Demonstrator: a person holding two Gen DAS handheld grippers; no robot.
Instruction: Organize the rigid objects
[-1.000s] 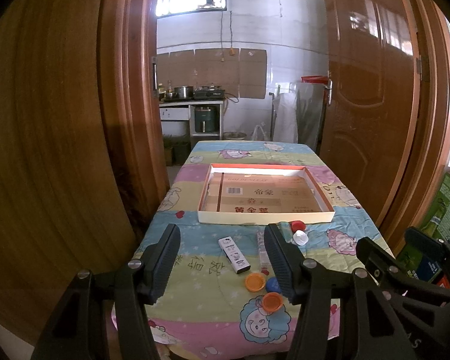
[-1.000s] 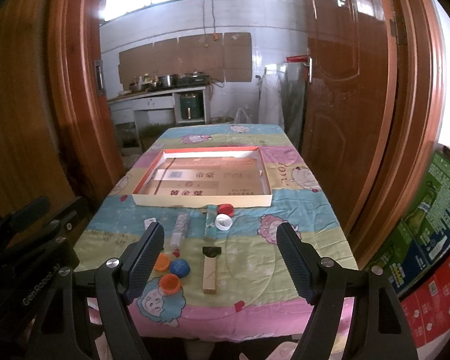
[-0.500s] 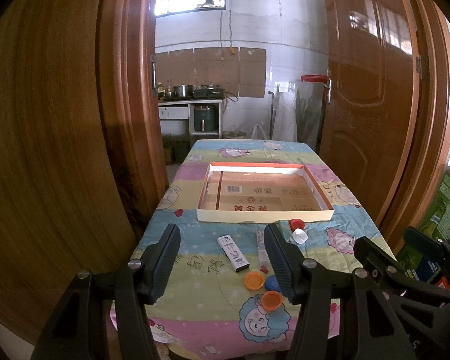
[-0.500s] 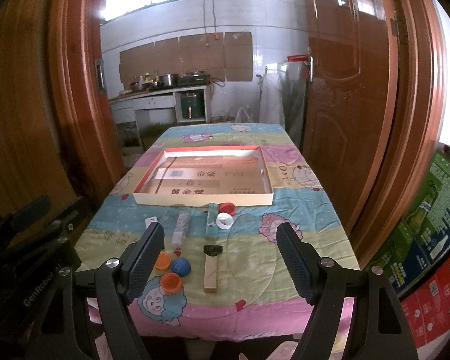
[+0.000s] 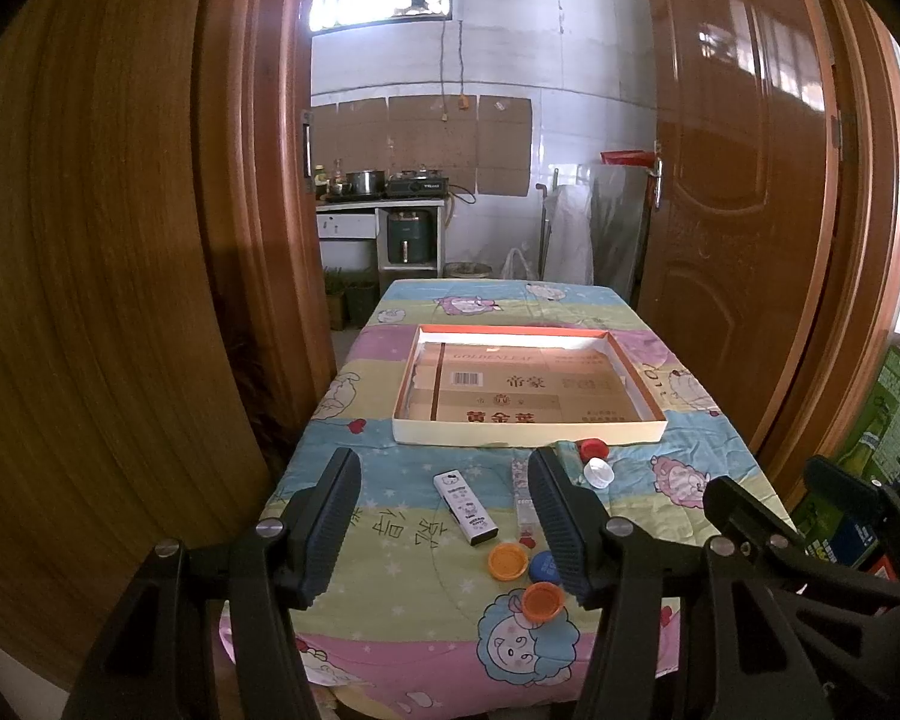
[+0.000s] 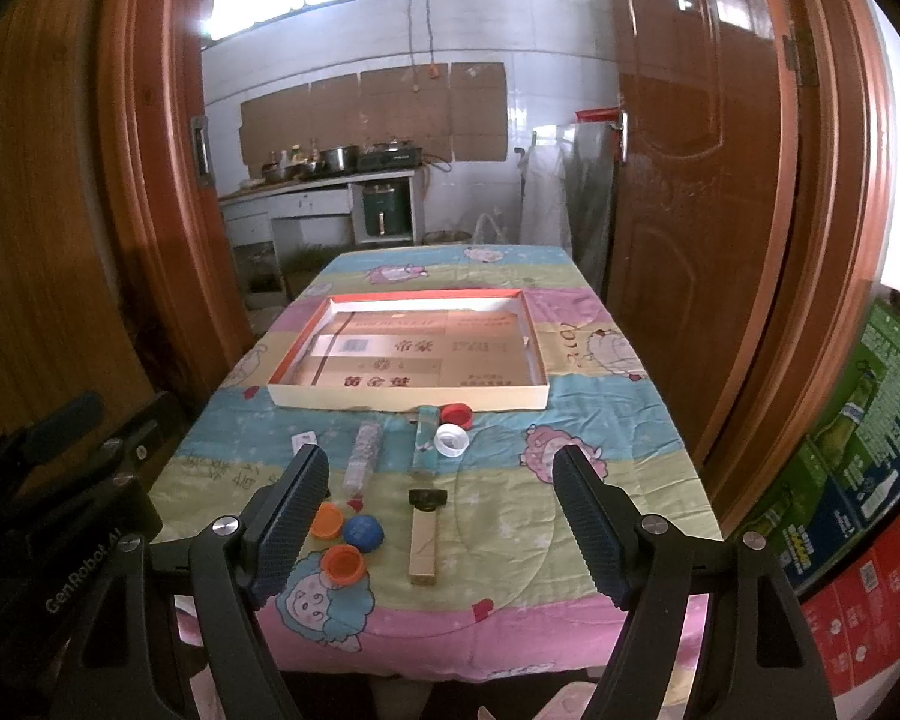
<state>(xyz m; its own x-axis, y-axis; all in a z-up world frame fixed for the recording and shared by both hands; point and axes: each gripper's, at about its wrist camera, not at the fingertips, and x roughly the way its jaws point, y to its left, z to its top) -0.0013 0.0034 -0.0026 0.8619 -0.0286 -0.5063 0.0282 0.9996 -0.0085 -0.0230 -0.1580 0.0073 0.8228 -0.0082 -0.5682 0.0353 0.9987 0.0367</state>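
I see a table (image 6: 618, 420) draped in a pastel cartoon-print cloth filling the middle of both wrist views, with wooden doors (image 6: 708, 180) at either side and a kitchen counter (image 6: 330, 186) far behind. A shallow cardboard tray (image 6: 408, 399) lies flat at the centre of the frame, nothing inside it. Below it, nearer the bottom edge, lie the loose pieces. I count five bottle caps: two orange (image 6: 342, 561) and one blue (image 6: 363, 531) clustered lower left, one red (image 6: 456, 414) touching the tray's near wall, and one white (image 6: 451, 440) just beside the red. There are four slim boxes: a white printed one (image 5: 465, 506), a speckled one (image 6: 363, 459), a greenish one (image 6: 426, 441) and a tan one with a dark cap (image 6: 424, 534) (what these boxes contain is too small for me to read). My left gripper (image 5: 444, 531) and right gripper (image 6: 441, 531) both hang above the near table edge, jaws spread wide, grasping nothing; the left one's finger (image 5: 561, 531) partly blocks the caps.
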